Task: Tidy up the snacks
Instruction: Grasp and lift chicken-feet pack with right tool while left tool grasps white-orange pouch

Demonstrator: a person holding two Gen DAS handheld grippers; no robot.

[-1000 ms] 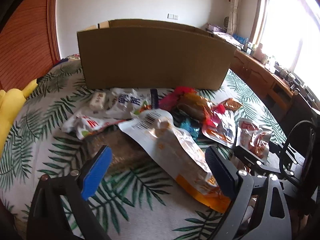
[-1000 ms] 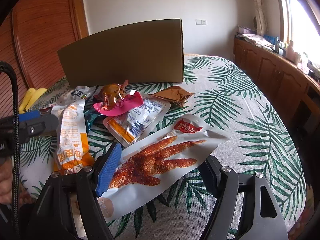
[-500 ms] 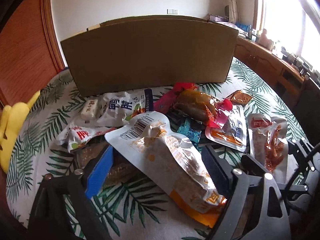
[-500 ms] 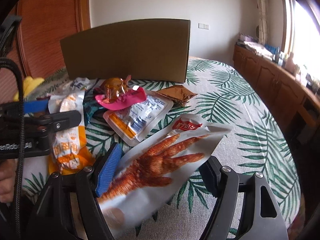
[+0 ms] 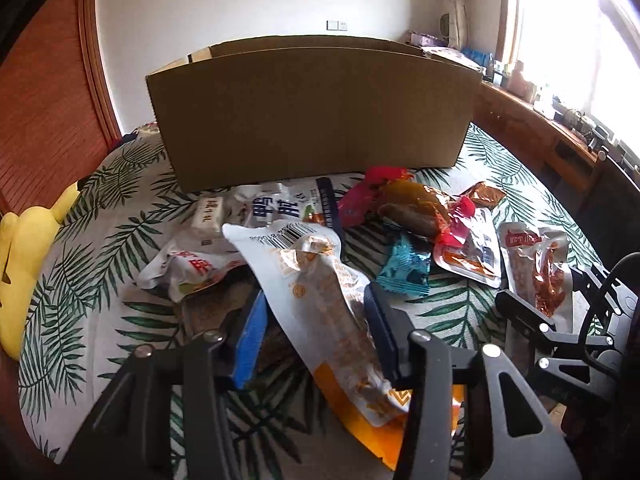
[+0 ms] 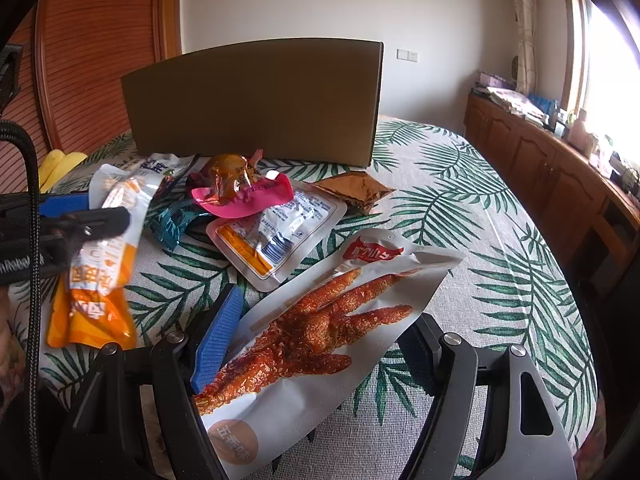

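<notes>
My left gripper (image 5: 316, 332) is closing on a white-and-orange snack pouch (image 5: 320, 280). The pouch runs lengthwise between the pads and has buckled upward between them. In the right wrist view the same pouch (image 6: 108, 240) hangs bent through the left gripper (image 6: 80, 212). My right gripper (image 6: 320, 320) is shut across the width of a white pouch printed with a red chicken foot (image 6: 320, 328), whose far end is tilted up off the cover. An open cardboard box (image 5: 312, 112) stands behind the snack pile.
Loose on the palm-leaf bed cover (image 6: 480, 240) are a pink packet (image 6: 244, 200), a clear pouch with orange trim (image 6: 276, 232), a teal packet (image 5: 404, 268) and a brown packet (image 6: 352, 188). A yellow plush (image 5: 24, 264) is at the left, wooden cabinets (image 6: 540, 168) at the right.
The left jaws have narrowed from wide apart onto the white-and-orange pouch, which has curled. The chicken-foot pouch has tilted up off the cover in the right gripper.
</notes>
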